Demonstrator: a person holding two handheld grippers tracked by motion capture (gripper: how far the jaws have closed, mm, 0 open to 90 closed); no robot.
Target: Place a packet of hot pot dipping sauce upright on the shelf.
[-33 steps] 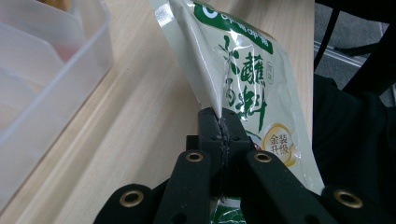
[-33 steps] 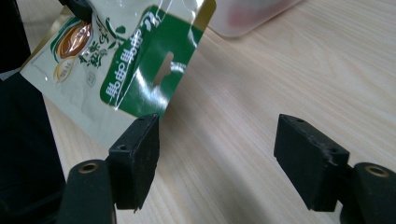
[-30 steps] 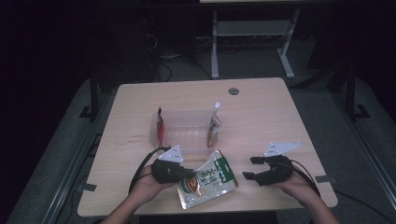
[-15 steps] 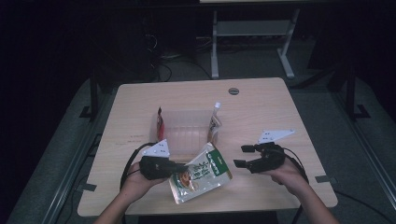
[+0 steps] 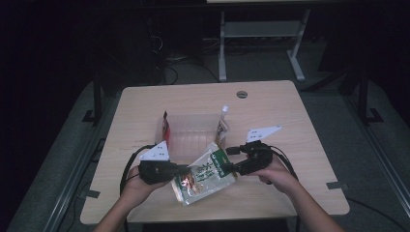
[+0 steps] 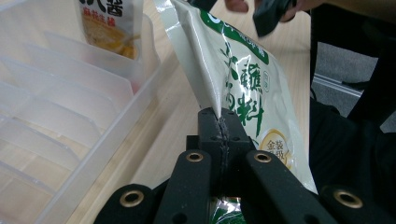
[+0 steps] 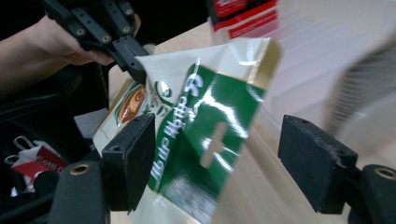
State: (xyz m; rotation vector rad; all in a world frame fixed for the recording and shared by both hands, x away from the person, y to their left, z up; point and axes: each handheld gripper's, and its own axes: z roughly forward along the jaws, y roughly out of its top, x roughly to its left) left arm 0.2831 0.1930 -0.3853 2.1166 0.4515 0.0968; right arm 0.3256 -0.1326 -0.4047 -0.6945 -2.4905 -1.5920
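A green and cream snack pouch (image 5: 205, 176) is held tilted just above the table's front edge. My left gripper (image 5: 183, 169) is shut on its left side seam; in the left gripper view the jaws (image 6: 219, 123) pinch the pouch (image 6: 238, 79) at its edge. My right gripper (image 5: 227, 160) is open at the pouch's upper right end. In the right gripper view the pouch's (image 7: 201, 116) top with its hang slot lies between the two spread pads (image 7: 130, 158), touching neither. The left gripper (image 7: 133, 65) shows beyond, clamped on the far corner.
A clear slotted plastic rack (image 5: 191, 130) stands mid-table behind the pouch, with a red pouch (image 5: 166, 128) upright at its left end and a pale pouch (image 5: 222, 125) at its right end. The rack wall (image 6: 70, 116) is close beside my left gripper. Bare tabletop (image 5: 290, 111) lies to the right.
The right gripper has come up off the table and moved left until its open jaws straddle the pouch's top. The left gripper shifted the pouch slightly left and tilted it up.
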